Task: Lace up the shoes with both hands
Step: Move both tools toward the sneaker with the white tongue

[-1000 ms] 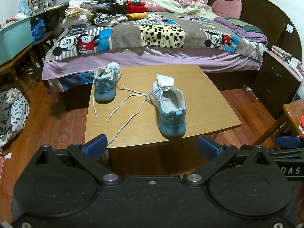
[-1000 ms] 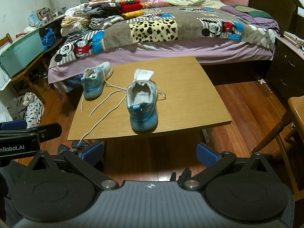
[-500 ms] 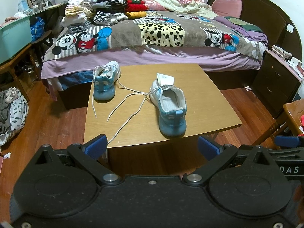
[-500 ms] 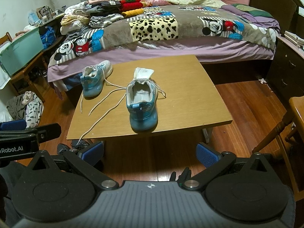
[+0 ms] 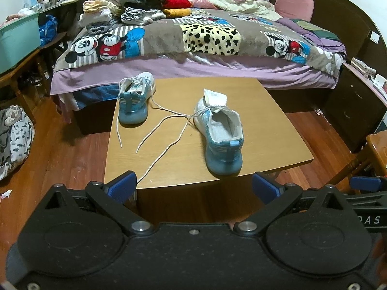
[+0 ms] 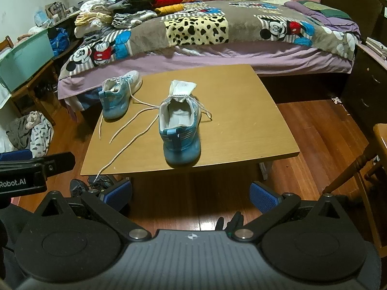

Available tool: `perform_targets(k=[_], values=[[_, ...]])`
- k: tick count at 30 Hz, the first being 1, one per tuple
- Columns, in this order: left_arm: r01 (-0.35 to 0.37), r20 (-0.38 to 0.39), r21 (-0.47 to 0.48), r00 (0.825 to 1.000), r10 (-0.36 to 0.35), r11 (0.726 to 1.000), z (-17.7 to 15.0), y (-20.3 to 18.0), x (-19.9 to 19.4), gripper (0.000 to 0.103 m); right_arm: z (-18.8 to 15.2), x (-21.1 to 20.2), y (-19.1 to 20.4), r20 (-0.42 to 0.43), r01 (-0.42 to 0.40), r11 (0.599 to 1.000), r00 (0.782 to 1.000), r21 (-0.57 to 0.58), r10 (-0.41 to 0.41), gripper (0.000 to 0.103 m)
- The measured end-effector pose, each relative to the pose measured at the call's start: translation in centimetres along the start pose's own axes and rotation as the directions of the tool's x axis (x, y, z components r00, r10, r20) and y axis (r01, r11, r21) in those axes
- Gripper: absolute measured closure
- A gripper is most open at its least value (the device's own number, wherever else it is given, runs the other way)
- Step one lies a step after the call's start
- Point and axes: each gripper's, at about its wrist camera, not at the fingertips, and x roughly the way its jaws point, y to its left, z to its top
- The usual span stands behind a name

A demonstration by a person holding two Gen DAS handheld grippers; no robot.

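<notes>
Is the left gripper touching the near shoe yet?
Apart. Left wrist view: left gripper is open short of the table edge; near shoe sits beyond.

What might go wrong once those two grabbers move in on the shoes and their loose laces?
The long lace trails over the table's front edge; a moving gripper might snag it and drag the near shoe, whose heel sits close to that edge. Laces from the near shoe and the far shoe cross mid-table, so the wrong one could get picked. Both the left gripper and right gripper are open, holding nothing.
</notes>
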Motion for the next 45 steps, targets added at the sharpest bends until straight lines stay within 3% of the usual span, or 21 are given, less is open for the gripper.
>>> perform_targets(k=[27,33,45], values=[[0.041,-0.040,-0.015,0.998,-0.041,0.999,3.7,1.8,9.6,0.001,4.2,9.5,-0.9,-0.087,0.023,0.999,0.996,-0.034,-0.026,0.000],[0.075,-0.022,-0.026,0.997,-0.076,0.997,4.3,2.6,11.6,0.001,5.3,11.8,-1.1,-0.097,0.023,0.999,0.995,-0.040,-0.027,0.000],[0.125,-0.071,-0.023,0.990,-0.126,0.992,5.7,3.2,15.1,0.001,7.5,15.3,-1.5,-0.094,0.007,0.999,0.995,-0.036,-0.011,0.000]])
